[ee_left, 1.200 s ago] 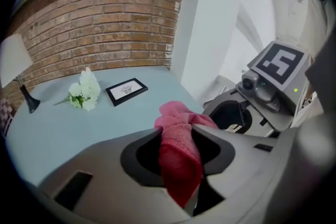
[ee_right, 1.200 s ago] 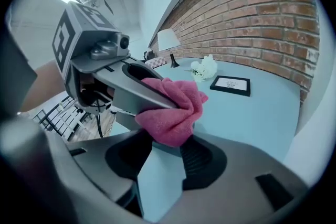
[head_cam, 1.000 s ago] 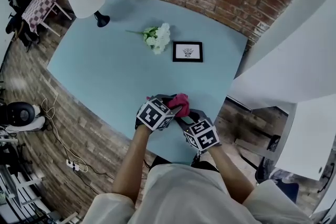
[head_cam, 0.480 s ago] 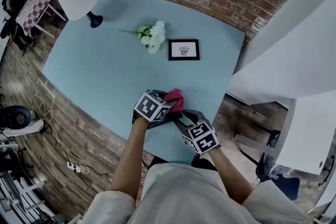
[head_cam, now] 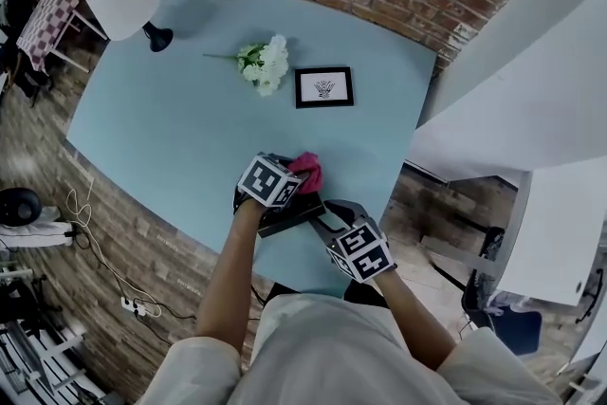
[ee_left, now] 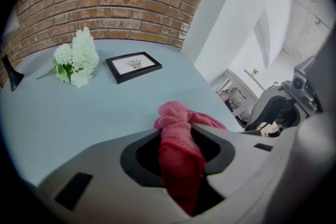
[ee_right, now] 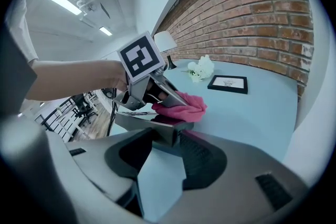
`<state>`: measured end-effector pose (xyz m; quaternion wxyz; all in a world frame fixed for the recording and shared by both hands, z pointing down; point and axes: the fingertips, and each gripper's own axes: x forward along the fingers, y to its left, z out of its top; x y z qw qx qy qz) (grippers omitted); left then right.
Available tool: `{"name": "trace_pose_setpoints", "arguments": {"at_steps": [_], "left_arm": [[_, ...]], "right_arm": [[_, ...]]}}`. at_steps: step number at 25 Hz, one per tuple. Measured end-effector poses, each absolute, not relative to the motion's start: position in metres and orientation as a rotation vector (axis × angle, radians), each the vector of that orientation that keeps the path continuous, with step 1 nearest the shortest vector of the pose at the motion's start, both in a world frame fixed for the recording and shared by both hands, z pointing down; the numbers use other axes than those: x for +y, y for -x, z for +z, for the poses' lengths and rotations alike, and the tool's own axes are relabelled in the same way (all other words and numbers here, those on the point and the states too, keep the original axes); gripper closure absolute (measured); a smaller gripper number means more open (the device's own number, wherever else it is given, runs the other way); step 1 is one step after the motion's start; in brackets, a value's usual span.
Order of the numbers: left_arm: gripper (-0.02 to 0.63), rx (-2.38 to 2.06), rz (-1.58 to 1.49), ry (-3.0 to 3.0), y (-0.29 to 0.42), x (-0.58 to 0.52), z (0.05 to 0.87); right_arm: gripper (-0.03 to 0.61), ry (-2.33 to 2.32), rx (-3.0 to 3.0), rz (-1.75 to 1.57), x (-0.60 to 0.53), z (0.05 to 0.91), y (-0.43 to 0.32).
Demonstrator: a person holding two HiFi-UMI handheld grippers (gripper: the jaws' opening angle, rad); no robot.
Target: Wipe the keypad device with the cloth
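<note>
Right now the left tongs (ee_left: 178, 150) pinch the pink cloth (ee_left: 177, 119) onto the keypad device (ee_right: 140, 124), whose end the right tongs (ee_right: 169, 138) clamp; wiping looks mid-course, not finished.

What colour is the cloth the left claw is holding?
Pink-red. The cloth shows best in the left gripper view.

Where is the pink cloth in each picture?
Head view: the cloth is at the centre, near the table's front edge.
Left gripper view: low centre, pinched in the left gripper.
Right gripper view: in the middle, just above the device that the right gripper holds.
Shared landmark: the black frame, seen beyond the cloth in all three views.
</note>
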<state>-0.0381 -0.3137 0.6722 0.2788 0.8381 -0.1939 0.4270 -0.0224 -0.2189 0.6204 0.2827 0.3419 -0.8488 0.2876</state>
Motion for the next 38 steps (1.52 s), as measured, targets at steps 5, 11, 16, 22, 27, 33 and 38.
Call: {"name": "trace_pose_setpoints", "arguments": {"at_steps": [5, 11, 16, 22, 27, 33, 38], "left_arm": [[0.445, -0.529, 1.197, -2.254, 0.04, -0.321, 0.681], [0.445, -0.567, 1.212, -2.245, 0.045, -0.332, 0.693], [0.445, -0.633, 1.218, -2.247, 0.054, -0.342, 0.703], [0.443, -0.82, 1.176, -2.313, 0.07, -0.358, 0.7], [0.443, -1.084, 1.046, -2.337, 0.093, -0.37, 0.657], [0.443, -1.357, 0.868, -2.379, 0.118, -0.351, 0.581], [0.443, -1.466, 0.751, -2.398, 0.12, -0.309, 0.531]], "right_arm": [[0.383, -0.919, -2.278, 0.789, -0.219, 0.622, 0.022], [0.382, -0.938, -2.273, 0.763, -0.219, 0.622, 0.021], [0.382, -0.949, -2.267, 0.732, -0.219, 0.623, 0.021], [0.398, -0.9, -2.232, 0.746, -0.214, 0.625, 0.023], [0.403, -0.864, -2.267, 0.768, -0.206, 0.614, 0.018], [0.417, -0.949, -2.287, 0.763, -0.215, 0.578, -0.008], [0.481, -1.028, -2.338, 0.612, -0.232, 0.529, -0.023]]}}
